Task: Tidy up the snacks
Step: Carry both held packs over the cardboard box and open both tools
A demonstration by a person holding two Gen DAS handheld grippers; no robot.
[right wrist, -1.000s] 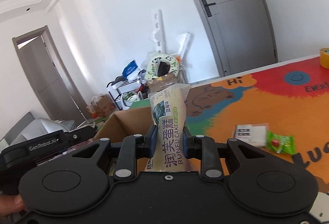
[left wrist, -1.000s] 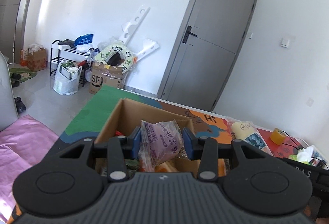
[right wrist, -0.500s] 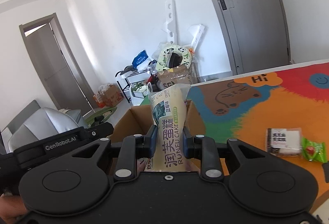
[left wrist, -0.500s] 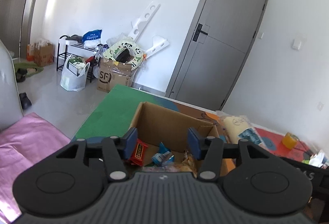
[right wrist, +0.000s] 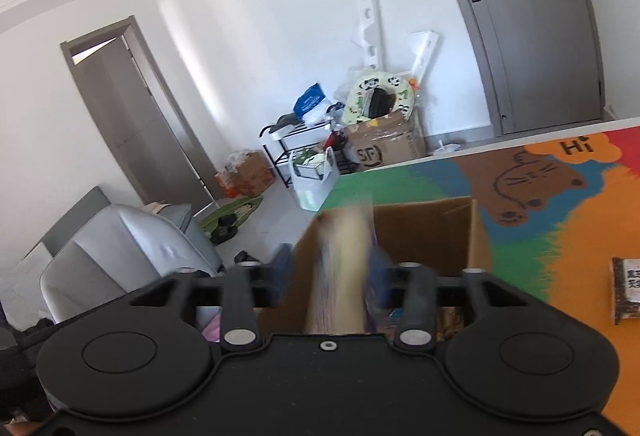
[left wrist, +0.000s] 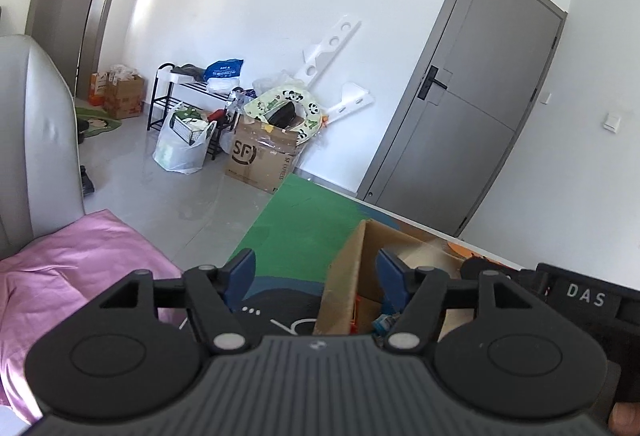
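Guard against tipping the cardboard box [right wrist: 424,232], set toward the desk's [right wrist: 560,204] far left corner; hazard from the left gripper [left wrist: 316,268], spread wide and empty, astride the box wall. Expect possible snagging of the cake packet [right wrist: 348,268] on the rim: blurred between the parted jaws of the right gripper [right wrist: 332,272], over the box mouth. Brightly printed desk, wrapped snack [right wrist: 626,288] toward its right edge. Beyond: grey door [right wrist: 540,36], cluttered floor.

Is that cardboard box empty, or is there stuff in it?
Not empty. The cardboard box is open on top, with colourful snack packets at its bottom.
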